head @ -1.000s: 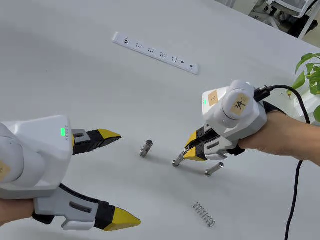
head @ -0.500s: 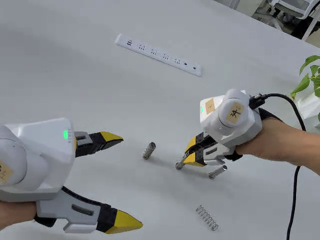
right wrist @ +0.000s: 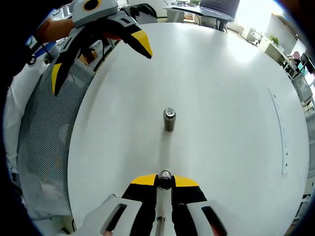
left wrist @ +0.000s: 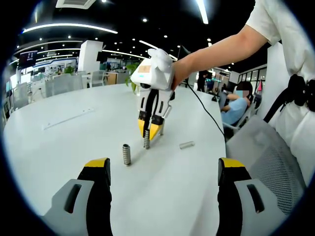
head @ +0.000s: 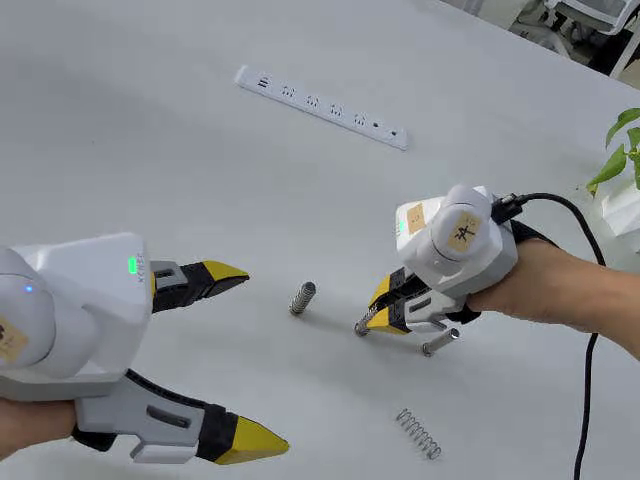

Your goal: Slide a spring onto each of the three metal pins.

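My right gripper (head: 381,313) is shut on a metal pin (head: 364,324), whose lower end touches the white table; coils seem to wrap that end. From the left gripper view, this right gripper (left wrist: 149,131) points down, with the held pin (left wrist: 146,143) below its tips. A short way left stands a second pin with a spring on it (head: 302,297) (right wrist: 169,119) (left wrist: 126,154). A bare pin (head: 439,342) (left wrist: 187,145) lies beside the right gripper. A loose spring (head: 418,433) lies nearer me. My left gripper (head: 235,358) (left wrist: 165,167) hovers open at the lower left.
A white power strip (head: 325,105) (right wrist: 280,132) lies across the far side of the table. A potted plant (head: 625,150) stands at the right edge. A black cable (head: 590,300) trails from the right gripper. People and chairs sit beyond the table.
The right gripper has shifted slightly toward the standing pin and tipped a little more upright, still holding its pin. The left gripper has stayed put.
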`<action>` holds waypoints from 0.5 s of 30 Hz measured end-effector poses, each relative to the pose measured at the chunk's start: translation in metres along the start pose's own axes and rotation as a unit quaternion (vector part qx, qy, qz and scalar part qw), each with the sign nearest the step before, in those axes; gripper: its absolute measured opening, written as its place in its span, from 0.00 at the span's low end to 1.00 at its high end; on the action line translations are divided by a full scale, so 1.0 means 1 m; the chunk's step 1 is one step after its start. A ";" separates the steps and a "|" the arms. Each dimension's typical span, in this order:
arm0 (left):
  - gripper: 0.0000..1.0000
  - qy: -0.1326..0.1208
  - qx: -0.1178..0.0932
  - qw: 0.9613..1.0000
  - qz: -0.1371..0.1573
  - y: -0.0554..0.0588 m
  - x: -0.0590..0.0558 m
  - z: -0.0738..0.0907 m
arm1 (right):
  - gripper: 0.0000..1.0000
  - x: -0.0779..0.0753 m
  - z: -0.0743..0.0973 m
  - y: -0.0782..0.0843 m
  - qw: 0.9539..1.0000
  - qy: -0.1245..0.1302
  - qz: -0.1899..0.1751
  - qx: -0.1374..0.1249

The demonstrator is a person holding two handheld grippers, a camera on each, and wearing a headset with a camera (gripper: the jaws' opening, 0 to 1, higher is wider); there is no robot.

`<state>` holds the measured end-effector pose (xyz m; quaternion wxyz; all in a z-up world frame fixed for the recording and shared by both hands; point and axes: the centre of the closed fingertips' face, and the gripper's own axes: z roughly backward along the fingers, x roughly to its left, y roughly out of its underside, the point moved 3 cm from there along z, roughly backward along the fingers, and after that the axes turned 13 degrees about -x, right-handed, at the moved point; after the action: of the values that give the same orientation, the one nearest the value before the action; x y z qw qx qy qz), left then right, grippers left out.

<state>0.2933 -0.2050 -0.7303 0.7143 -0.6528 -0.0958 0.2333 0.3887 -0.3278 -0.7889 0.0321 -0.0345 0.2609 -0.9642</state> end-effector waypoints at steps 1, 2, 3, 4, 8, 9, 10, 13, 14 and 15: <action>0.89 0.000 0.000 1.000 0.000 0.000 0.000 0.000 | 0.07 0.000 -0.001 0.000 1.000 0.000 0.000 0.000; 0.89 0.000 0.000 1.000 0.000 0.000 0.000 0.000 | 0.07 0.000 -0.001 0.001 1.000 0.001 0.001 0.001; 0.89 0.000 0.001 1.000 0.000 0.000 0.000 0.000 | 0.07 0.000 -0.001 0.001 1.000 0.001 0.000 0.001; 0.89 0.000 0.000 1.000 0.000 0.000 0.000 0.000 | 0.07 0.000 -0.002 0.001 1.000 0.000 0.000 0.000; 0.89 0.000 0.000 1.000 0.001 0.000 0.000 0.000 | 0.07 0.000 -0.003 0.003 1.000 0.000 -0.001 0.001; 0.89 -0.001 0.000 1.000 0.001 0.000 0.000 0.000 | 0.07 0.000 -0.003 0.003 1.000 0.000 -0.001 0.001; 0.89 -0.001 -0.001 1.000 0.001 0.000 0.000 0.000 | 0.07 0.000 -0.003 0.003 1.000 0.000 -0.001 0.000; 0.89 -0.001 0.000 1.000 0.001 0.000 0.000 0.001 | 0.07 0.000 -0.004 0.003 1.000 0.000 -0.003 0.000; 0.88 0.000 0.000 1.000 0.002 0.001 0.000 0.001 | 0.07 0.000 -0.004 0.002 1.000 0.000 -0.003 0.000; 0.88 -0.001 0.000 1.000 0.002 0.000 0.000 0.001 | 0.08 0.000 -0.005 0.002 1.000 0.000 -0.002 0.000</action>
<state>0.2932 -0.2041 -0.7306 0.7135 -0.6531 -0.0948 0.2353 0.3879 -0.3272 -0.7938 0.0300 -0.0355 0.2613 -0.9641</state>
